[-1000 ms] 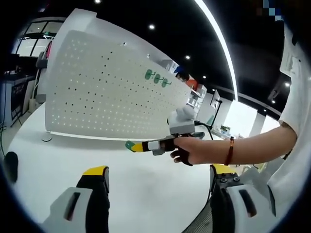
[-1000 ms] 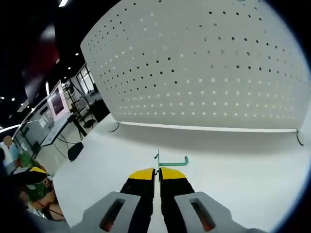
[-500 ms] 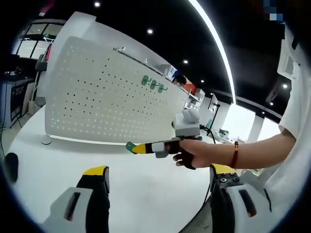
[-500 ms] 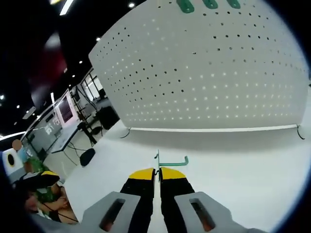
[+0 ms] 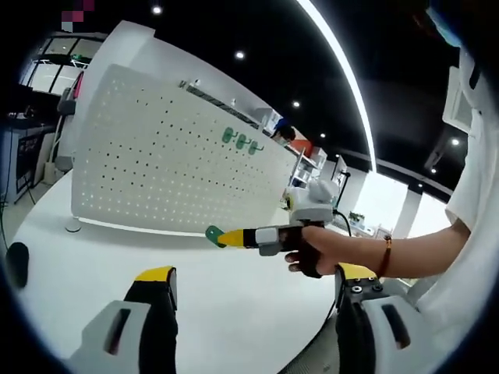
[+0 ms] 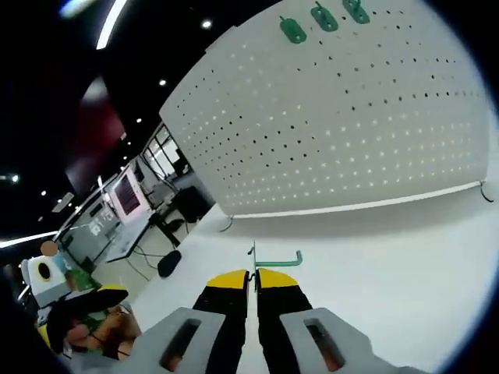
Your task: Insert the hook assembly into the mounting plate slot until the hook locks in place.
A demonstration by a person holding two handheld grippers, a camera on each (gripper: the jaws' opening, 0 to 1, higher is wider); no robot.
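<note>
1. Left gripper (image 5: 251,290): two black jaws capped with yellow tips, each on a pale grey housing with a dark oval slot.
2. Right gripper (image 6: 255,274): same build, black jaws, yellow tips, grey slotted housings.
3. Right gripper again, seen from the left one (image 5: 226,238): yellow tip, grey-and-black body, a white block on top.
4. Beside that white block, the person's hand (image 5: 306,249) wears a black fingerless glove; a reddish-brown bracelet (image 5: 386,253) circles the wrist.
5. Beyond the bracelet, a white short sleeve (image 5: 477,167).

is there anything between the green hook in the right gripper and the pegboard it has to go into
Nothing visible does. The right gripper is shut on the green hook, and between it and the white pegboard lies bare white tabletop. Three green hooks already hang near the board's top edge, with free holes below.
</note>
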